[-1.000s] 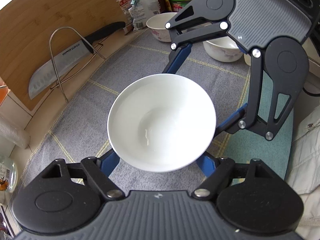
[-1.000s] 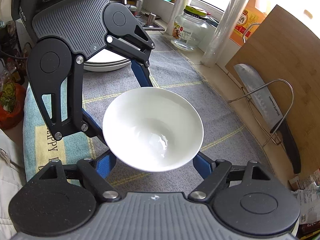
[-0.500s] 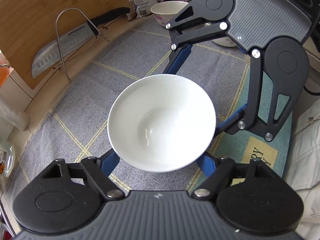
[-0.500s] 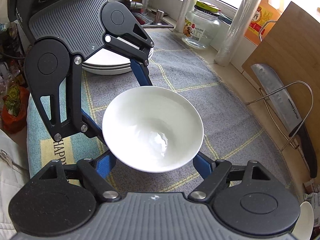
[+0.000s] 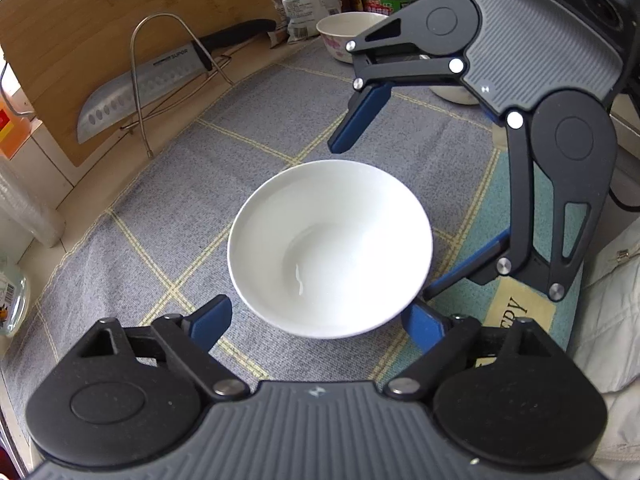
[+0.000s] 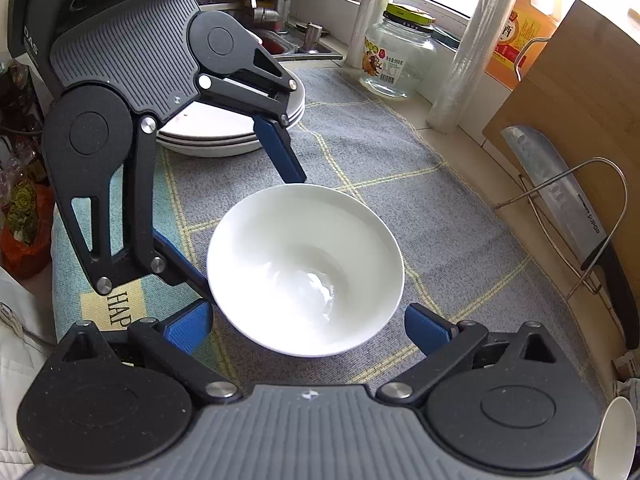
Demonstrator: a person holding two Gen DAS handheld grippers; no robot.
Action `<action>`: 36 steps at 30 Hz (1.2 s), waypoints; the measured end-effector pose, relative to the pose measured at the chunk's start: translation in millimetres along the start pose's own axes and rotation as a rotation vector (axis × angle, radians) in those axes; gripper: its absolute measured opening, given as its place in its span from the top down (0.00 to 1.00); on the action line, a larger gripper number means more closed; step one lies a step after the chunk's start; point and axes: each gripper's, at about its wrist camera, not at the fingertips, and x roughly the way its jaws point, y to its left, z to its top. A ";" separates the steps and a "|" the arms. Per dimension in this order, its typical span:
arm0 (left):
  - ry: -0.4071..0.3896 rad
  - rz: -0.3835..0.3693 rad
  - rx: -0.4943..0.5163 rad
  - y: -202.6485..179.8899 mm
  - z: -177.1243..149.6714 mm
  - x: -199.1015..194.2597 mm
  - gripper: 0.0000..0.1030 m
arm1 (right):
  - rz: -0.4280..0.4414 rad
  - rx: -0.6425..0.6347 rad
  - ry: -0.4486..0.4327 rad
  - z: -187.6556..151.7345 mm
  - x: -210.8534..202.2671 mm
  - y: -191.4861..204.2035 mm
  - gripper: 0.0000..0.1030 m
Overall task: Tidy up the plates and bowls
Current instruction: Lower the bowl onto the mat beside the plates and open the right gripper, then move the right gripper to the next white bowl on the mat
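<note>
white bowl [image 5: 330, 252] sits upright on the grey checked mat [image 5: 168, 208], with a gripper on each side of it.

left view, left to right: jar [image 5: 12, 304] at the edge; knife [image 5: 160, 80] on a wire rack [image 5: 156, 80], against the wooden board [image 5: 100, 24]; patterned bowl [image 5: 344, 36] at the far end of the mat; teal towel [image 5: 480, 208] under the mat's right edge. left gripper [image 5: 320, 320] spread wide, blue fingers [image 5: 208, 320] either side of the bowl's near wall, a gap showing at the left finger; contact on the right cannot be judged. right gripper [image 5: 400, 208] is opposite, also wide: upper finger clear above the far rim, lower finger low beside the bowl's right side.

right view, left to right: towel [image 6: 132, 300] with lettering; plate stack [image 6: 224, 136] at the mat's [image 6: 400, 184] far left; glass jar [image 6: 396, 60]; film roll [image 6: 468, 56]; oil bottle [image 6: 516, 36]; board [image 6: 580, 80]; knife [image 6: 560, 196] on its rack [image 6: 600, 208]. right gripper [image 6: 308, 328] wide, fingers [image 6: 188, 328] flanking the bowl [image 6: 304, 268], not touching it. left gripper [image 6: 240, 216] wide too, upper finger tip just above the far rim, lower finger beside the bowl's left wall.
</note>
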 end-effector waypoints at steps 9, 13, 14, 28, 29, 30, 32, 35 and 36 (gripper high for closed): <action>-0.047 0.032 -0.169 -2.4 -3.4 -22.9 0.11 | -0.040 0.106 -0.018 -16.3 -16.8 -0.7 0.00; -0.107 0.050 -0.228 -10.3 3.4 -33.1 0.11 | -0.079 0.168 -0.033 -24.4 -26.7 -1.6 0.00; -0.129 0.049 -0.242 -11.8 6.2 -36.3 0.11 | -0.091 0.184 -0.036 -27.1 -29.7 -2.2 0.00; -0.257 -0.044 -0.293 -43.1 63.4 -15.6 0.05 | -0.358 0.400 -0.076 -79.8 -89.0 -17.3 0.00; -0.258 -0.053 -0.286 -45.6 67.3 -12.7 0.05 | -0.377 0.423 -0.075 -85.7 -95.3 -19.8 0.00; -0.260 -0.064 -0.273 -49.9 71.8 -9.4 0.05 | -0.404 0.452 -0.074 -93.5 -102.6 -23.2 0.00; -0.259 -0.083 -0.253 -55.8 79.4 -3.4 0.05 | -0.441 0.498 -0.063 -107.6 -114.5 -27.4 0.00; -0.260 -0.109 -0.224 -65.2 93.0 5.3 0.05 | -0.497 0.563 -0.042 -129.9 -128.3 -32.9 0.00; -0.259 -0.114 -0.214 -68.6 98.4 9.0 0.05 | -0.507 0.584 -0.035 -136.9 -131.2 -34.5 0.00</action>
